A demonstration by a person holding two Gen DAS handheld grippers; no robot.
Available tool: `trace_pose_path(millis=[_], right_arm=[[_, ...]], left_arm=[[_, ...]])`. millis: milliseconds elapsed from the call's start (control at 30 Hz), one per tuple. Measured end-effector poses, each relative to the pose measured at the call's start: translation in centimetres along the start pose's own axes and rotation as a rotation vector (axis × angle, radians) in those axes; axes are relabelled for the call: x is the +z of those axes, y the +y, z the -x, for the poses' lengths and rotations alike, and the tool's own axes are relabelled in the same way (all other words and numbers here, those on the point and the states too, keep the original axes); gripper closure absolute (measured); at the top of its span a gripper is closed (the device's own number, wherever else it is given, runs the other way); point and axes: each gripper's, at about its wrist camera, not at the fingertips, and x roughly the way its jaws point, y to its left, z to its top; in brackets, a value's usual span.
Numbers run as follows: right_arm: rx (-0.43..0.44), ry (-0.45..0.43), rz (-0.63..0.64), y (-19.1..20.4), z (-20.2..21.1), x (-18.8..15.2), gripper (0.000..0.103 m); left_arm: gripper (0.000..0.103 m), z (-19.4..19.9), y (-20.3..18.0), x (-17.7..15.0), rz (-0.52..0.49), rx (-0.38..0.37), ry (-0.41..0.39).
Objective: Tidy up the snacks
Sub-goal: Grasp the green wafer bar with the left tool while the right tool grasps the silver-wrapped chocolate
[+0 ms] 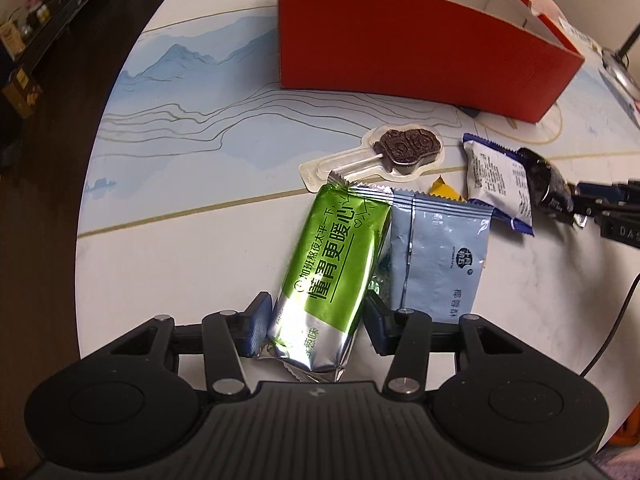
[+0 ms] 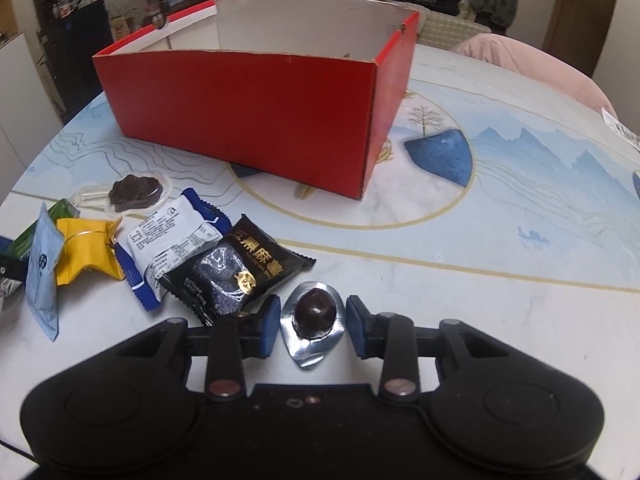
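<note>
A green and silver snack packet (image 1: 328,264) lies lengthwise between the blue pads of my left gripper (image 1: 316,320), and both pads touch its sides. In the right wrist view, a dark chocolate ball in a silver foil blister (image 2: 314,312) sits on the table between the pads of my right gripper (image 2: 313,326), which is closed in on its foil edges. The open red cardboard box (image 2: 248,120) stands behind the snacks; its inside floor is hidden. The red box (image 1: 420,44) also shows in the left wrist view.
Loose snacks lie on the round painted table (image 2: 500,240): a pale blue sachet (image 1: 436,252), a white and blue packet (image 2: 172,240), a black sesame packet (image 2: 236,268), a yellow packet (image 2: 86,252) and a chocolate lollipop in a clear blister (image 1: 404,152). A cable (image 1: 616,320) runs at the right.
</note>
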Motion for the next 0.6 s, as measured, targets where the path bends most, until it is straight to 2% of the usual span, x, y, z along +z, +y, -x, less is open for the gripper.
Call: trace_pose_path(millis=[433,600], right_arm=[[0.019,-0.032,-0.058,1.0,3.8,-0.4,0.069],[0.043,-0.051,-0.081,1.9,5.6,-0.3,0.069]], left_arm=[[0.06,2.6,1.3,-1.5,0.101,-0.041,-0.036],[0.06,3.6,2.6,-2.3,0.172,-0.085,-0.032]])
